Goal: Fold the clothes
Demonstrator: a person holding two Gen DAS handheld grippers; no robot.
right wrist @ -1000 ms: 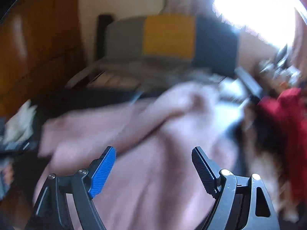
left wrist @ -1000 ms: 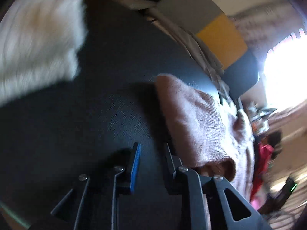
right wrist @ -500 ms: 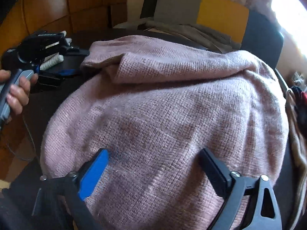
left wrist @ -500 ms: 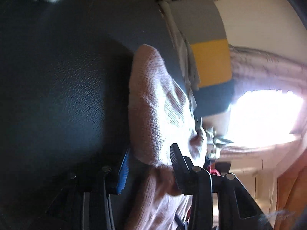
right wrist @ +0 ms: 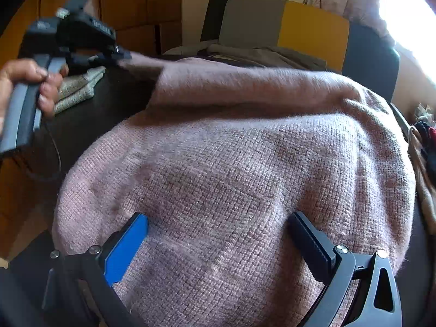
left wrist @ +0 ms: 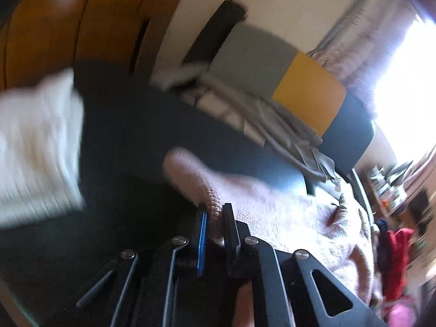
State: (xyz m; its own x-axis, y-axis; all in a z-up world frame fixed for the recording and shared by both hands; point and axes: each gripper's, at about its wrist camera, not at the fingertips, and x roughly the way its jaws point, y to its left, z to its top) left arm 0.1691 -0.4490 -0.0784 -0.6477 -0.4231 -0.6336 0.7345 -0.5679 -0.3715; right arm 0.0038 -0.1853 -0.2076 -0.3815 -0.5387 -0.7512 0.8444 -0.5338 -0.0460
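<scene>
Since half a second ago, left hand-held gripper (left wrist: 215,212) has lifted with the sweater's sleeve (left wrist: 190,174) pinched between its pads; jaws narrow and closing on the knit, sleeve end sticking out just ahead of the tips. Right view confirms: left hand (right wrist: 24,81) on the grip, sleeve drawn taut from the pink sweater (right wrist: 231,163) up to that hand-held gripper, clear of the desk (right wrist: 90,120).

Right hand-held gripper (right wrist: 218,234) now lower than half a second ago, sitting over the sweater body. Jaws very wide, opening; blue pad (right wrist: 125,245) and black pad (right wrist: 308,242) both appear to rest on the knit, nothing pinched. Sweater body lies spread on the desk directly under and ahead of the right hand-held gripper.

Folded white knit (left wrist: 35,147) left of the left hand-held gripper, blurred. Chair (right wrist: 283,24), grey and yellow back, beyond the sweater, grey cloth (right wrist: 261,54) draped on it.
</scene>
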